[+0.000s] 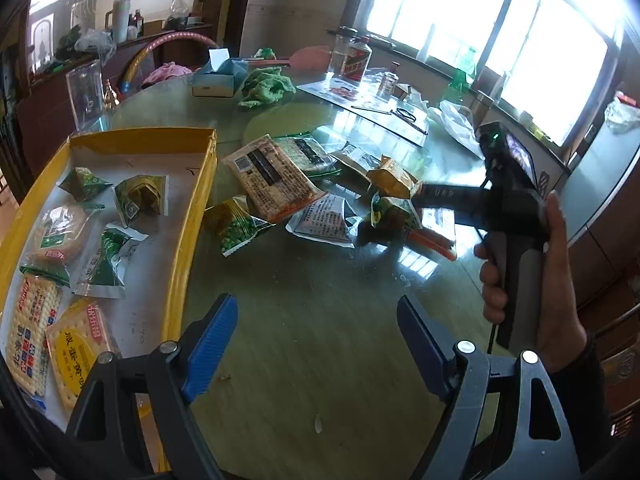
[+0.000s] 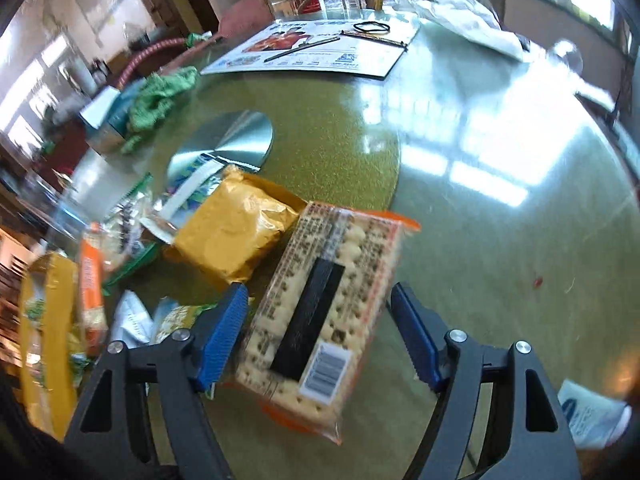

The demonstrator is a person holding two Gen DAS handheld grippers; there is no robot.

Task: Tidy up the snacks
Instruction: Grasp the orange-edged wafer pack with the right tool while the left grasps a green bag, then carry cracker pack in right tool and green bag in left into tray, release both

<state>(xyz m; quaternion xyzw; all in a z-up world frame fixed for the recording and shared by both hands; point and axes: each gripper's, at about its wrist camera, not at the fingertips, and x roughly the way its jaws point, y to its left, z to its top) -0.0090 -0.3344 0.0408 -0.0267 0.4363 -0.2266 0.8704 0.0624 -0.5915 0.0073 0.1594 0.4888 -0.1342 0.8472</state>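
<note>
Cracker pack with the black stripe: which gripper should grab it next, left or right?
Right. The right gripper already straddles the cracker pack, jaws open on either side of it. The left gripper hangs open over bare table beside the yellow tray, with nothing between its fingers.

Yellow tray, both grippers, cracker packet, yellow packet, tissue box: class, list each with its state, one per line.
Yellow tray: open-topped, partly filled with snack packets.
Left gripper: open, nothing between its fingers.
Right gripper: open, straddling the cracker packet, pads not pressing.
Cracker packet: sealed, lying flat, barcode side up.
Yellow packet: sealed, crumpled, on the table.
Tissue box: open, tissue sticking up.
</note>
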